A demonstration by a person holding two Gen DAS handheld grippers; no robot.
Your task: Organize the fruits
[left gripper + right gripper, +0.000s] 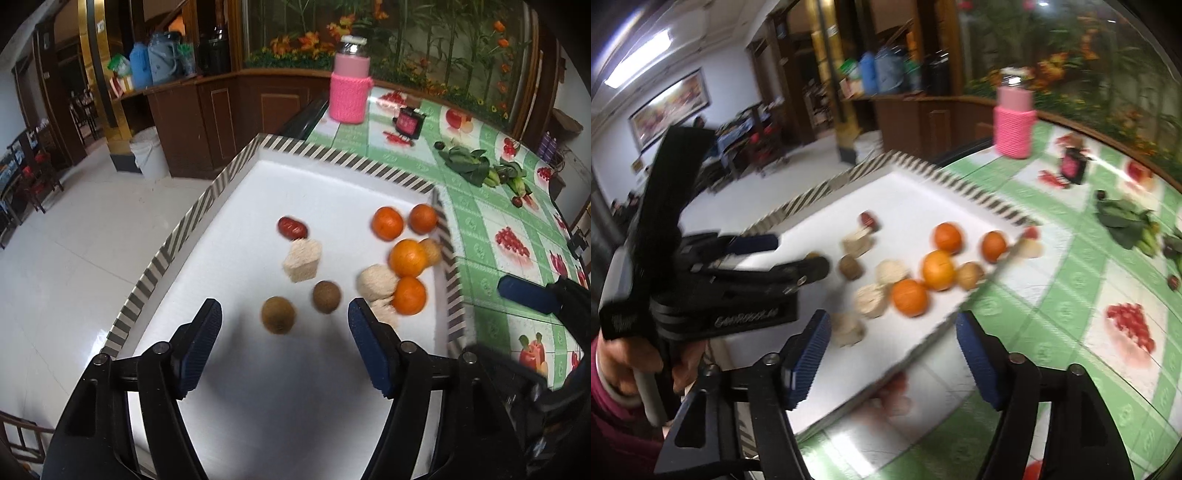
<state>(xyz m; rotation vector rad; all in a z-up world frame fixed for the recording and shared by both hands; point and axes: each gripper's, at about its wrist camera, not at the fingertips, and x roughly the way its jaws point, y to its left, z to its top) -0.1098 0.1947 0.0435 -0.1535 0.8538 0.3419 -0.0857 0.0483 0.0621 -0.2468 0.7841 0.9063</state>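
Fruit lies loose in the white striped-rim tray: oranges clustered at its right wall (four in all), two brown kiwis nearer. Left gripper and right gripper both gape, empty, over the tray's near end.

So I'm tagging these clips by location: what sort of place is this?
Probably a restaurant or dining hall rather than a home. A wooden service counter holds big water jugs, dining chairs stand across a tiled floor, and the fruit tray sits on a fruit-print tablecloth.
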